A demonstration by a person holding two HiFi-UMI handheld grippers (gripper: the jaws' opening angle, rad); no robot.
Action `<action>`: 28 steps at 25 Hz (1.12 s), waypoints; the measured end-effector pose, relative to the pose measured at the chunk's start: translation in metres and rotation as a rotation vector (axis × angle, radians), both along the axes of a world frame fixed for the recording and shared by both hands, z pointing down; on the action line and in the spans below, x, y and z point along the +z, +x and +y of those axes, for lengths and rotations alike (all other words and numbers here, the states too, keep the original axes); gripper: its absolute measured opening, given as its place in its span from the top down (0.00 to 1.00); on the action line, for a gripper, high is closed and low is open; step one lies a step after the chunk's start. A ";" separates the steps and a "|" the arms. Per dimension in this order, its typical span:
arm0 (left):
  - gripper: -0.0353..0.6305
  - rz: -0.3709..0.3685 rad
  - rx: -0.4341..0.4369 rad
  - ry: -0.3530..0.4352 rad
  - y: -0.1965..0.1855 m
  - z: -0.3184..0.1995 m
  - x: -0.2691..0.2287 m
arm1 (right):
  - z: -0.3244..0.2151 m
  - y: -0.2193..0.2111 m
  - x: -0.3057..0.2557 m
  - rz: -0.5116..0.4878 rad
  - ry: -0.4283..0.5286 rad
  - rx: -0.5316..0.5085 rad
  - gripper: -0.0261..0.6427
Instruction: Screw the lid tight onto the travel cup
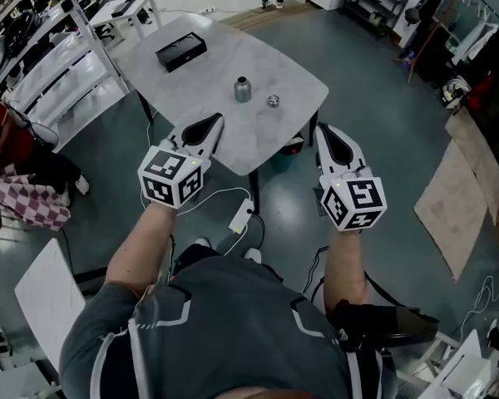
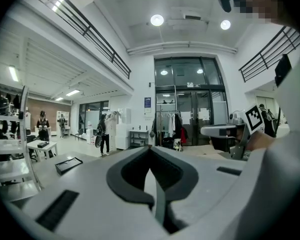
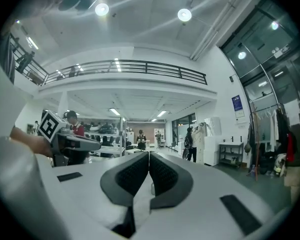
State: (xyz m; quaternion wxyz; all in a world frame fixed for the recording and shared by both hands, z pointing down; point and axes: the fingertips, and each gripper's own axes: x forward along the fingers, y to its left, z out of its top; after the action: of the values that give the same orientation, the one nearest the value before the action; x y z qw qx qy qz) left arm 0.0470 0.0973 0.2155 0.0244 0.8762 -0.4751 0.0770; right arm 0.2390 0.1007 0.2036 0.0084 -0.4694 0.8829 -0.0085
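Note:
A small metal travel cup [image 1: 242,89] stands upright on the grey table [image 1: 191,90], with its round lid [image 1: 273,100] lying apart just to its right. My left gripper [image 1: 217,120] hovers over the table's near edge, short of the cup, shut and empty. My right gripper [image 1: 320,128] is level with it, off the table's right corner, also shut with nothing in it. In the left gripper view the jaws [image 2: 150,149] are pressed together, and so are those in the right gripper view [image 3: 148,154]. Neither gripper view clearly shows the cup or lid.
A black flat box [image 1: 180,51] lies on the far left of the table. A white power strip [image 1: 239,216] with its cable lies on the floor beneath my hands. White shelving [image 1: 41,73] stands to the left, and a brown sheet [image 1: 449,206] lies on the floor to the right.

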 end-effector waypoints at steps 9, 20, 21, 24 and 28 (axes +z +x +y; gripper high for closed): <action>0.93 0.040 0.001 0.026 -0.036 -0.074 0.012 | -0.061 -0.023 0.007 0.042 -0.003 0.040 0.92; 0.93 0.091 0.080 0.021 -0.111 -0.202 0.019 | -0.165 -0.091 0.000 0.098 -0.020 0.115 0.92; 0.93 0.098 0.087 0.021 -0.115 -0.213 0.019 | -0.175 -0.095 0.000 0.096 -0.026 0.121 0.92; 0.93 0.089 0.104 0.029 -0.131 -0.241 0.021 | -0.199 -0.111 0.002 0.095 -0.037 0.138 0.92; 0.90 0.110 0.162 0.014 -0.144 -0.266 0.028 | -0.225 -0.126 0.007 0.091 -0.075 0.177 0.92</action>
State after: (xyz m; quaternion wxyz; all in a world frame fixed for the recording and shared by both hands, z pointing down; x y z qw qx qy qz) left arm -0.0966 -0.1688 0.2435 0.0380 0.9148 -0.4011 0.0274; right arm 0.1127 -0.1245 0.2104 -0.0488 -0.5456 0.8364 -0.0196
